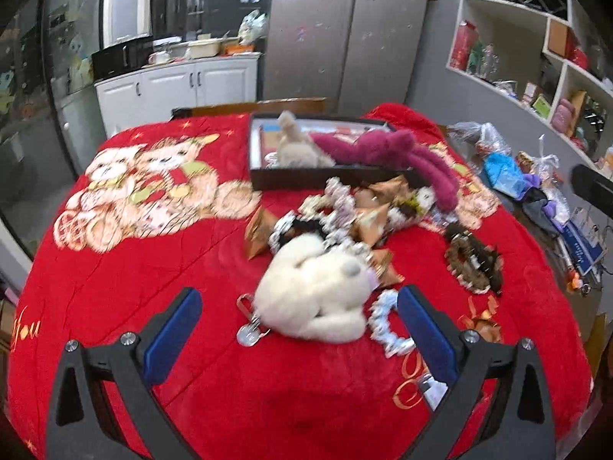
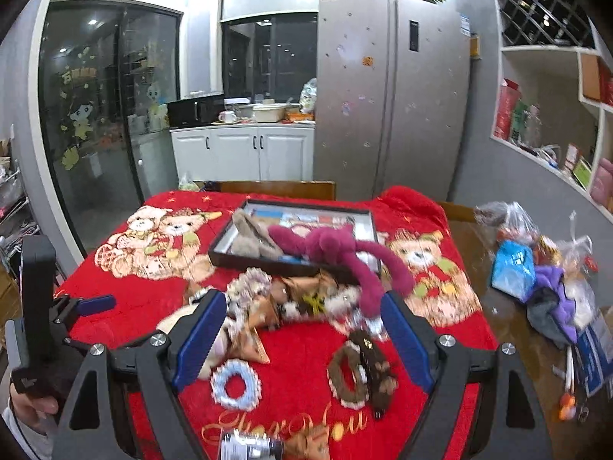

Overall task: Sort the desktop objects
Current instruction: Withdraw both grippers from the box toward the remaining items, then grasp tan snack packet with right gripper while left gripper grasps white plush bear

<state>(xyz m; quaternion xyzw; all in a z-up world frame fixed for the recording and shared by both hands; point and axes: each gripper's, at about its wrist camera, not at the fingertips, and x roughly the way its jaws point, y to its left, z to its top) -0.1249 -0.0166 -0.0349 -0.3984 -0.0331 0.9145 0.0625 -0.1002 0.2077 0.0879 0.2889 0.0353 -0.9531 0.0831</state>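
My left gripper [image 1: 299,339] is open over the red blanket [image 1: 115,306]. A white plush toy [image 1: 318,291] lies just ahead between its blue pads, untouched. Beside the toy are a metal key clip [image 1: 249,326] and a light blue scrunchie [image 1: 389,326]. My right gripper [image 2: 302,339] is open too, above the light blue scrunchie [image 2: 235,383] and a brown scrunchie [image 2: 356,379]. Behind them is a heap of scrunchies and gold packets [image 2: 264,318]. A dark box [image 2: 264,262] farther back holds a beige plush [image 2: 249,237], and a magenta plush [image 2: 333,249] hangs over its rim.
Plastic bags, a blue bag [image 2: 513,268] and purple cloth [image 2: 555,287] crowd the bare wooden table to the right. One blue finger of the left gripper [image 2: 95,304] and the hand holding it [image 2: 30,402] show at the right view's left edge. A fridge and cabinets stand behind.
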